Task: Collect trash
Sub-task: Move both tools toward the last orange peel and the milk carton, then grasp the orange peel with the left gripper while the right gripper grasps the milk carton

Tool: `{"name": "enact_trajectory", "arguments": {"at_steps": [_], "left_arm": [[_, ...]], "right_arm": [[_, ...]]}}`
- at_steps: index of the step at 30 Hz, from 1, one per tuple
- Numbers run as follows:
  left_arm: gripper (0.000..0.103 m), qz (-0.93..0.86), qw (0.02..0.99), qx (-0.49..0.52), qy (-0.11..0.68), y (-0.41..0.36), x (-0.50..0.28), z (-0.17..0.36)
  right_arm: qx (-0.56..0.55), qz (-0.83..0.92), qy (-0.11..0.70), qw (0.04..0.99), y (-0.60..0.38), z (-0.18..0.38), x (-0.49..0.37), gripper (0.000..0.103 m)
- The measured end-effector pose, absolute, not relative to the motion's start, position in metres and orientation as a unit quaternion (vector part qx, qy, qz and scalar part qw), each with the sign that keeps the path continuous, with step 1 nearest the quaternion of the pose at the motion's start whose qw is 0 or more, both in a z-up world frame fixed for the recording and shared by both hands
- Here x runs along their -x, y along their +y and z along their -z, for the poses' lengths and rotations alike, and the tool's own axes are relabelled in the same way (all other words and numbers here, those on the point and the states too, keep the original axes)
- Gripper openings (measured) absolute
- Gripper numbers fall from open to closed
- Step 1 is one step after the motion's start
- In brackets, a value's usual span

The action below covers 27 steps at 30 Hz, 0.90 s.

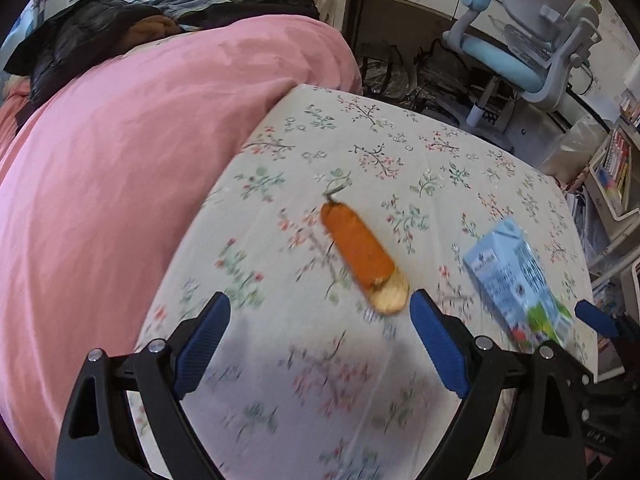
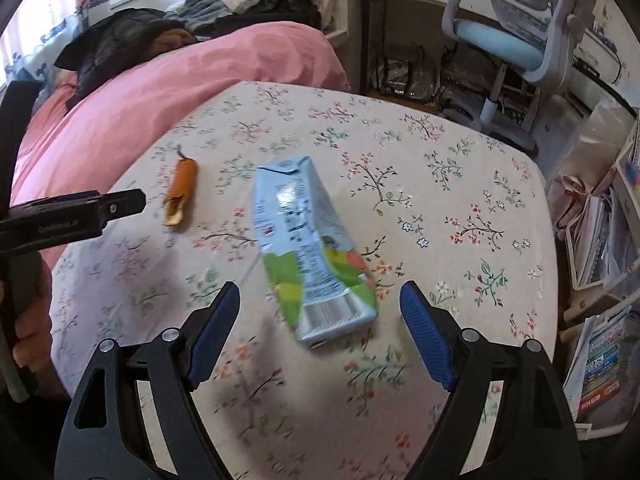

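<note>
An orange peel (image 1: 362,258) with a pale inner end lies on the floral bedsheet (image 1: 400,148), just beyond my left gripper (image 1: 320,300). That gripper is open, with nothing between its fingers. A crumpled light-blue and green drink carton (image 2: 308,248) lies flat on the sheet. Its near end sits between the fingers of my right gripper (image 2: 320,292), which is open and not touching it. In the left wrist view the carton (image 1: 520,284) lies to the right, with one blue right-gripper finger (image 1: 596,318) beside it. In the right wrist view the peel (image 2: 182,192) lies left of the carton.
A pink duvet (image 1: 120,160) covers the left of the bed, with dark clothes (image 1: 88,32) piled behind it. A blue-and-grey desk chair (image 1: 532,40) stands past the bed's far edge. Shelves of books (image 2: 600,360) line the right side. A hand (image 2: 28,332) holds the left gripper's handle.
</note>
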<state>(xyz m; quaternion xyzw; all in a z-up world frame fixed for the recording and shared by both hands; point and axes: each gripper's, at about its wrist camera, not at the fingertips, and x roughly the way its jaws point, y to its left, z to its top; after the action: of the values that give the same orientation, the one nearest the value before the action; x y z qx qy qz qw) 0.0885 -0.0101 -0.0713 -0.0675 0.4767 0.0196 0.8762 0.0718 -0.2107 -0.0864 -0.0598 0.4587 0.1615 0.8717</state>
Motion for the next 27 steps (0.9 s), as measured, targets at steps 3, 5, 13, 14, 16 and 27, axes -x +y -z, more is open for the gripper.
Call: {"name": "enact_trajectory", "arguments": {"at_steps": [3,5,13,14,16,27], "left_arm": [[0.087,-0.020,0.871,0.073,0.486,-0.013,-0.104,0.079],[0.087,-0.021,0.867,0.076,0.492,-0.015,-0.113,0.084],[0.087,-0.037,0.856,0.086,0.509,-0.023,-0.133,0.096],[0.086,-0.039,0.857,0.080,0.508,-0.024,-0.134,0.097],[0.076,-0.042,0.861,0.061,0.504,-0.026,-0.135,0.097],[0.023,0.024,0.862,0.058,0.504,-0.028,-0.121,0.089]], "right_arm": [[0.056,-0.163,0.462,0.870,-0.213,0.093,-0.083,0.079],[0.050,-0.167,0.465,0.868,-0.214,0.098,-0.090,0.079],[0.048,-0.183,0.476,0.858,-0.203,0.117,-0.110,0.079],[0.049,-0.187,0.477,0.857,-0.201,0.118,-0.111,0.079],[0.056,-0.194,0.477,0.855,-0.195,0.119,-0.113,0.079],[0.004,-0.235,0.479,0.846,-0.198,0.104,-0.100,0.060]]}}
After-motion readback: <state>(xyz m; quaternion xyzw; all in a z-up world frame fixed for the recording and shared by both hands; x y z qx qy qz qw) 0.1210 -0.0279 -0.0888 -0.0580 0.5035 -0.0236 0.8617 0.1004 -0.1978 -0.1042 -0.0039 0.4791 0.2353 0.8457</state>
